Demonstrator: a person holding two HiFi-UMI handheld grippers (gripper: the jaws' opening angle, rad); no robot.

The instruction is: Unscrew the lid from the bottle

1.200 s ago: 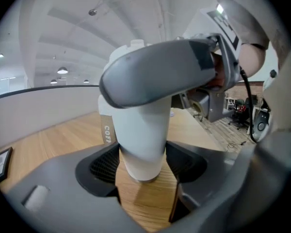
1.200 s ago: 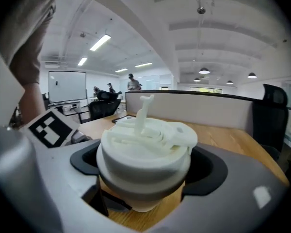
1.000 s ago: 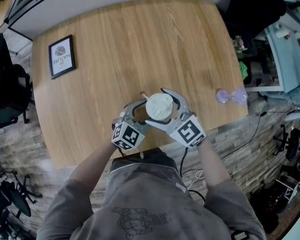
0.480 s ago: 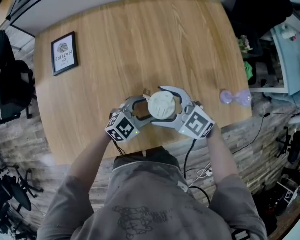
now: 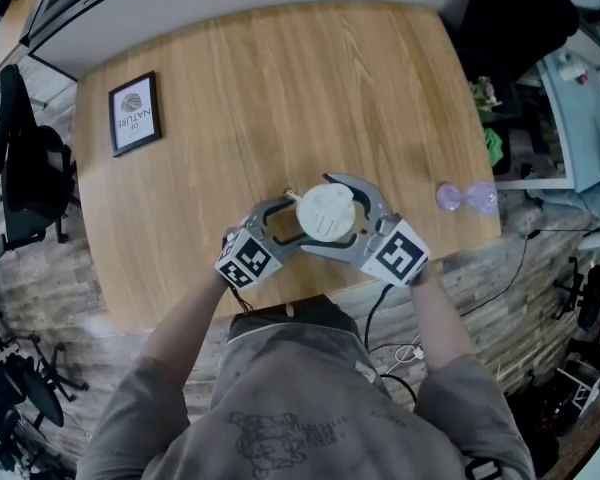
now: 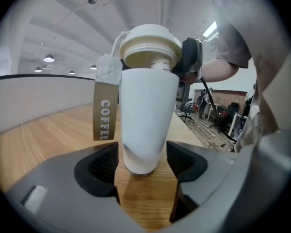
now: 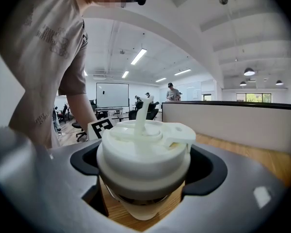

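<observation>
- Since a second ago, my right gripper [image 7: 144, 177] has swung its marker cube out toward the counter's right edge. My left gripper [image 6: 143, 161] has barely shifted, and the bottle [image 6: 145, 115] stands where it stood.
- The bottle is upright on the counter [image 5: 280, 98], close to the near edge and about midway along it, right in front of me.
- My left fingers [image 6: 99, 166] are closed on the bottle's narrow lower body, one pad on each side, holding it steady.
- My right fingers [image 7: 208, 171] grip the lid [image 7: 143, 154] around its rim.
- In the left gripper view the lid sits a little above the bottle's mouth, with a short neck showing between them. I judge that the thread is run out, or nearly so.
- What's left is small: lift the lid fully clear of the mouth. It is still directly over the bottle, so I can't call it off yet.
- A brown strap marked COFFEE [image 6: 105, 113] hangs from the lid down the bottle's side and may drag as the lid comes away.
- Farther off, a purple object [image 5: 465, 196] lies at the right edge, and a framed picture [image 5: 135, 113] lies by the left edge. Both are well apart from the bottle.
</observation>
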